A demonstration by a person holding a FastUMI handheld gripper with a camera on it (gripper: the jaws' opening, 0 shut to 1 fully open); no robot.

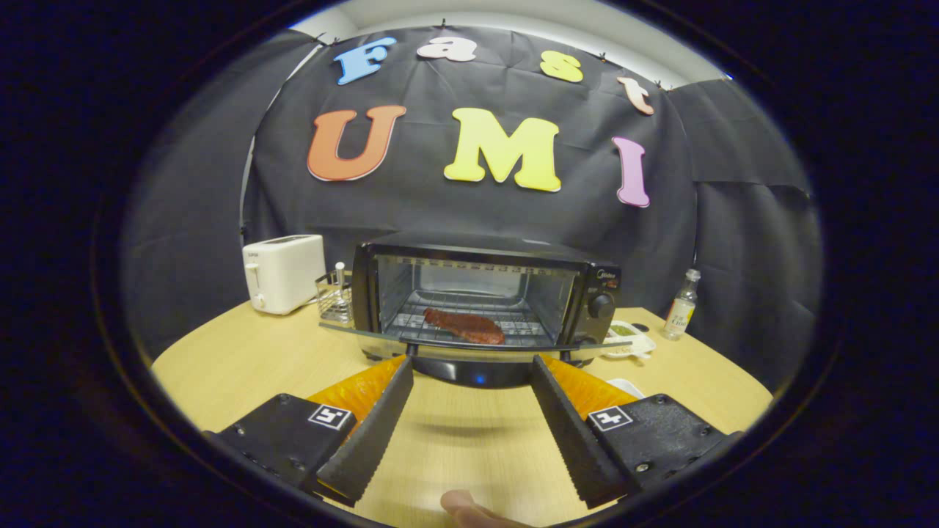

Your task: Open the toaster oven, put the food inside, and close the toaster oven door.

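The tongs (471, 367) stand wide and hold nothing, their fingertips just under the front edge of the toaster oven's lowered door (469, 347); the toaster oven (484, 301) sits mid-tabletop (242, 367), open, with the food (465, 325) lying on its rack; bare wood lies between the fingers; a white toaster (284, 273) stands near the far left edge, a small bottle (682, 304) toward the far right.

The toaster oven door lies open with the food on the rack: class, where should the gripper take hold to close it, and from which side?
Grip the door by its front edge, probably from below and in front: it lies flat towards the open gripper.
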